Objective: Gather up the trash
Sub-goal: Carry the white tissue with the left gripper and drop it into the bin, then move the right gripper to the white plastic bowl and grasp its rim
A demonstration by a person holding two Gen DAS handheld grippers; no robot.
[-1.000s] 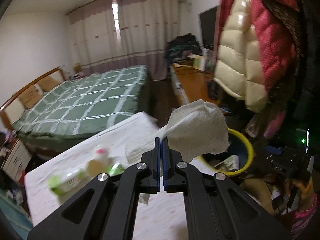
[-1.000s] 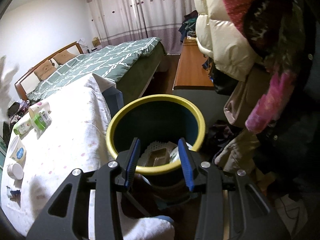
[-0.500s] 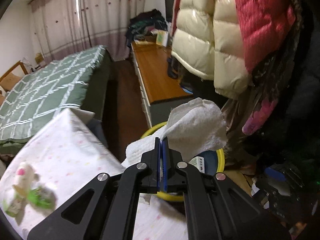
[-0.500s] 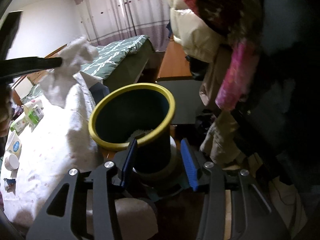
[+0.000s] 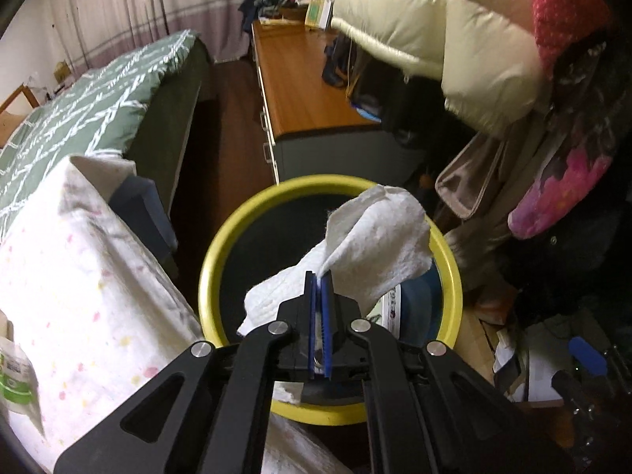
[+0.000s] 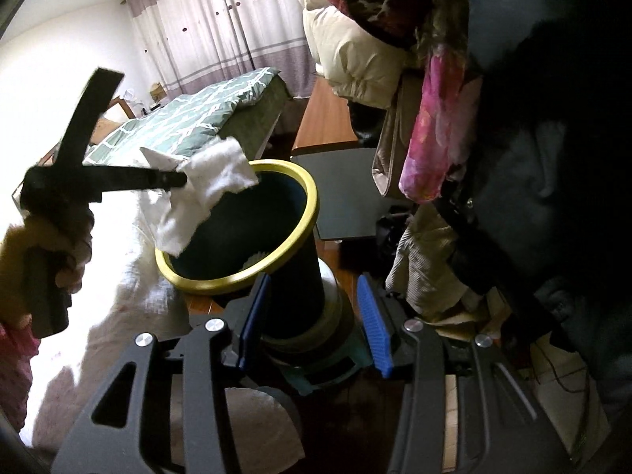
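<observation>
My left gripper (image 5: 320, 280) is shut on a crumpled white paper towel (image 5: 375, 241) and holds it right over the mouth of a dark trash bin with a yellow rim (image 5: 209, 264). In the right wrist view the left gripper (image 6: 179, 178) holds the towel (image 6: 205, 197) above the bin's near-left rim (image 6: 237, 282). My right gripper (image 6: 312, 316) is open and empty, low beside the bin's dark wall. Some paper and packaging lie inside the bin (image 5: 391, 308).
A table with a white dotted cloth (image 5: 79, 284) stands left of the bin, with a green-labelled packet (image 5: 15, 379) at its left edge. Jackets (image 5: 454, 39) hang at the right. A wooden cabinet (image 5: 300, 87) and a green bed (image 5: 98, 91) lie behind. Clutter covers the floor at right (image 5: 553, 355).
My left gripper carried the towel from over the table to above the bin's mouth. My right gripper drew back and lower, so the bin's side now shows between its fingers.
</observation>
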